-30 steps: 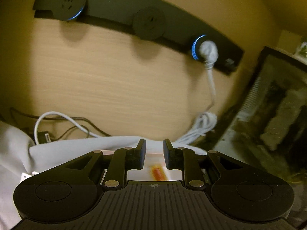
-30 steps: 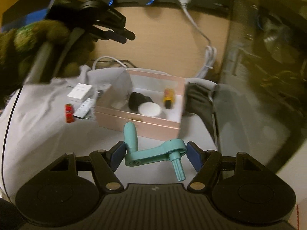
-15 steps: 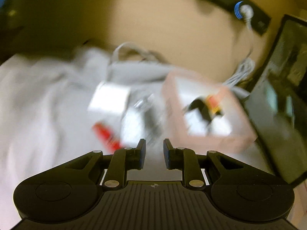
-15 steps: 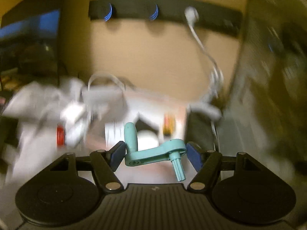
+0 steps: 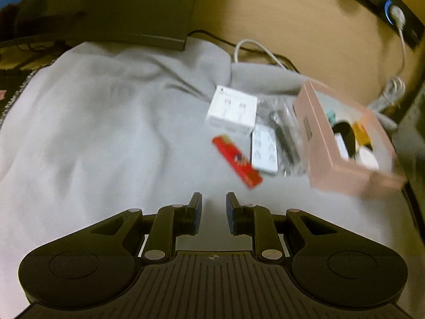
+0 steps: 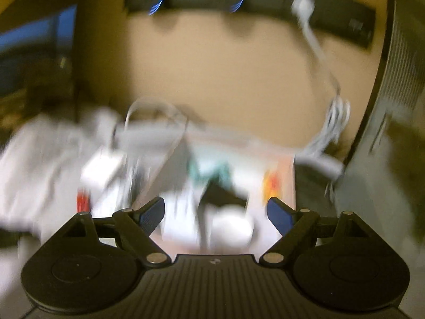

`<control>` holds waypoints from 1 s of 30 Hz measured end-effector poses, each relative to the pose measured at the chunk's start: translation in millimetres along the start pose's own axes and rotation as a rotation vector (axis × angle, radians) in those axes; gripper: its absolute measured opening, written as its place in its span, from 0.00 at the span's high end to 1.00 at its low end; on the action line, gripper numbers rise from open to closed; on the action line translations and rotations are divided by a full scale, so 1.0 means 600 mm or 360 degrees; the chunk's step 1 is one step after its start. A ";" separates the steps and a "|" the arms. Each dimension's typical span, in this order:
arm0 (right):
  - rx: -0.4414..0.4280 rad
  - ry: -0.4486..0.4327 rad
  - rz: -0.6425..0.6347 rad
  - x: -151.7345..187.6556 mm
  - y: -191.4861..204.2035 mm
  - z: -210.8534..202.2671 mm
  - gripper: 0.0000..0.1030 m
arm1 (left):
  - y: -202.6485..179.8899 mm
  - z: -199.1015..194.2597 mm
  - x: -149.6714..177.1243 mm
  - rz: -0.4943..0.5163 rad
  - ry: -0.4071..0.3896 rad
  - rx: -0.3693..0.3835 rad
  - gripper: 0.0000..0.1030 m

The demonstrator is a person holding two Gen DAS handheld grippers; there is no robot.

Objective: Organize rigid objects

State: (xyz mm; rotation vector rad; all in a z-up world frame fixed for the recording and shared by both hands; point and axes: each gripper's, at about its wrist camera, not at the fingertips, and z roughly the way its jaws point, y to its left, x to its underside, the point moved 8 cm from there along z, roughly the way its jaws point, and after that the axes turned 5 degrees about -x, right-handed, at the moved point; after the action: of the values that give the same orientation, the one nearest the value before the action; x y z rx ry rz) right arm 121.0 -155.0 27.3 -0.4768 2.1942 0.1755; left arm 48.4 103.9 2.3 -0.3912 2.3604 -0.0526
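While your left tongs (image 5: 213, 207) hung over the wrinkled grey cloth (image 5: 106, 122) with only a narrow gap and nothing gripped, your right tongs (image 6: 215, 211) stood wide and empty. At two o'clock from the left tongs sat the pink rectangular box (image 5: 342, 143). A teal, blurred shape (image 6: 209, 171) lay inside it. A glossy red packet (image 5: 236, 158) and a white square carton (image 5: 232, 113) lay at one o'clock.
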 end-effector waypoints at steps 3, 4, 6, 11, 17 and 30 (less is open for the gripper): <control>0.0005 0.0098 -0.0032 0.065 0.019 -0.010 0.18 | -0.011 0.030 -0.028 -0.0097 0.0000 -0.0039 0.79; 0.0005 0.0123 -0.0037 0.082 0.022 -0.016 0.18 | -0.012 0.043 -0.036 -0.0132 0.0007 -0.0057 0.79; 0.0012 0.0162 -0.0040 0.107 0.026 -0.024 0.18 | -0.017 0.068 -0.048 -0.0212 0.0032 -0.0069 0.79; 0.0051 0.0218 -0.0042 0.141 0.020 -0.046 0.18 | -0.036 0.111 -0.069 -0.0233 0.0050 -0.0084 0.79; 0.0114 0.0243 -0.0089 0.163 0.015 -0.059 0.18 | -0.060 0.141 -0.065 -0.0080 0.0041 -0.0183 0.67; 0.0112 0.0240 -0.0091 0.160 0.018 -0.056 0.18 | -0.069 0.109 -0.027 0.0190 -0.0032 -0.0162 0.71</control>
State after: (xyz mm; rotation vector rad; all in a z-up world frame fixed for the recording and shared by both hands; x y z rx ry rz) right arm 39.0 -181.4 -27.7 -0.5271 2.3218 0.0321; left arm 114.6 74.1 -28.7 -0.2974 2.3679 0.1277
